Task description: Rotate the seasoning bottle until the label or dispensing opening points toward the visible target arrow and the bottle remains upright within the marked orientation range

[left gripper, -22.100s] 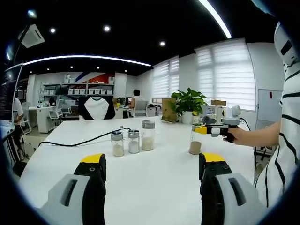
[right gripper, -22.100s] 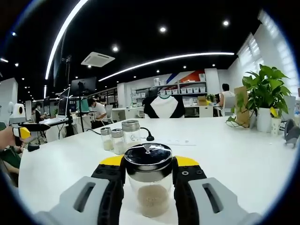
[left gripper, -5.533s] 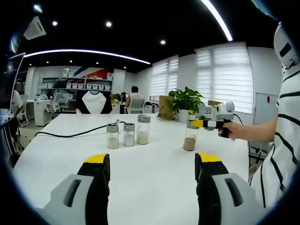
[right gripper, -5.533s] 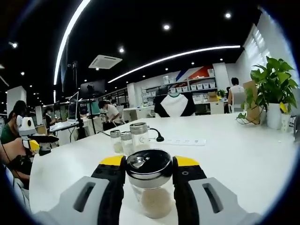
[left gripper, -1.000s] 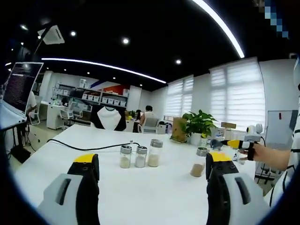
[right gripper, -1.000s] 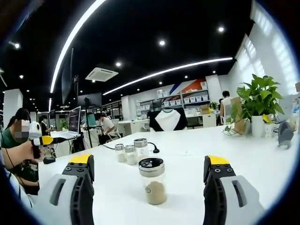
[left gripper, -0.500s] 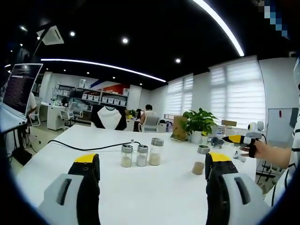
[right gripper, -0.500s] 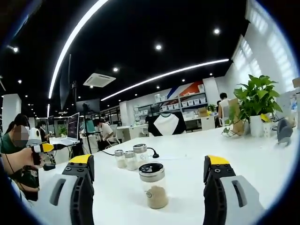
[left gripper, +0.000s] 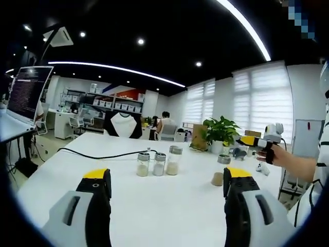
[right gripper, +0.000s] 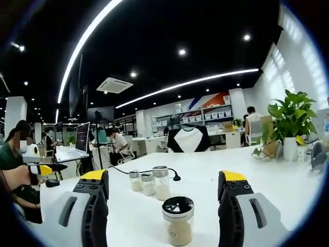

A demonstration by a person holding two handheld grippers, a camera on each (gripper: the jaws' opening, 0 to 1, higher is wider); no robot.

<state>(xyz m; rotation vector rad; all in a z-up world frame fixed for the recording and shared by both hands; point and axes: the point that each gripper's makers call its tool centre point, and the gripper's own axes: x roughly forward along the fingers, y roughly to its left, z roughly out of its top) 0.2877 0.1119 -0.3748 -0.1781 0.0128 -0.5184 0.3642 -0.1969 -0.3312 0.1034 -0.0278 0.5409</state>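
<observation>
The seasoning bottle point(right gripper: 178, 220), clear glass with a black shaker lid and tan powder inside, stands upright on the white table point(right gripper: 267, 190). My right gripper point(right gripper: 163, 198) is open, its jaws wide apart on either side of the bottle and drawn back from it. In the left gripper view the same bottle point(left gripper: 219, 174) stands at the right, partly behind my right jaw, and the right gripper point(left gripper: 255, 142) hovers beyond it in a hand. My left gripper point(left gripper: 167, 182) is open and holds nothing. No arrow mark is visible.
Three glass shaker bottles point(left gripper: 158, 163) stand in a row mid-table, with a black cable point(left gripper: 97, 155) running left behind them. A potted plant point(left gripper: 219, 133) sits at the far edge. The three bottles point(right gripper: 149, 185) also show beyond the seasoning bottle. A person sits at left point(right gripper: 15, 154).
Over 5 seconds my right gripper went from shut on the seasoning bottle to open and has pulled back and up. In the last second both views shifted slightly; the bottle stays upright.
</observation>
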